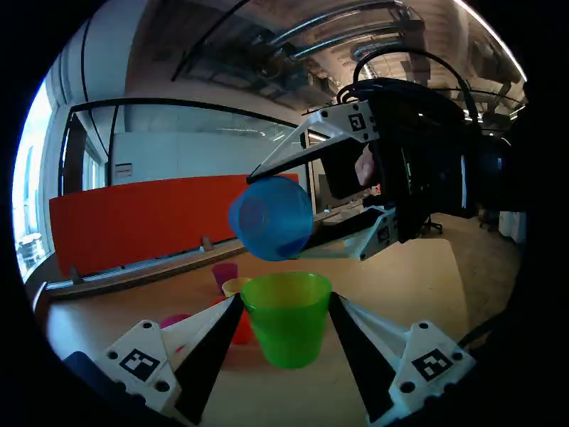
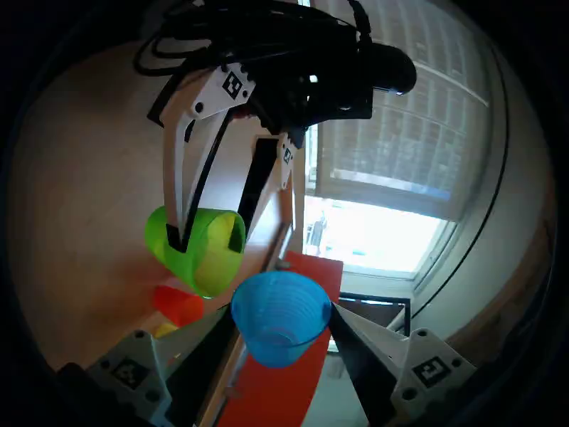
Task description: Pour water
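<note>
The left gripper's jaws pinch the green cup upright over the table, steadying it as the receiver. Just above, the right gripper's jaws clamp the blue cup, tipped sideways toward that rim for pouring. Spare cups stand behind.

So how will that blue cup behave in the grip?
Probably light: the blue cup looks thin and translucent. Likely flexes if the right claw squeezes harder. Its smooth tapered wall could slip while tilted.

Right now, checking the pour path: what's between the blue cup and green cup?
Nothing: left gripper view shows a bare gap from blue cup down to green cup.
</note>
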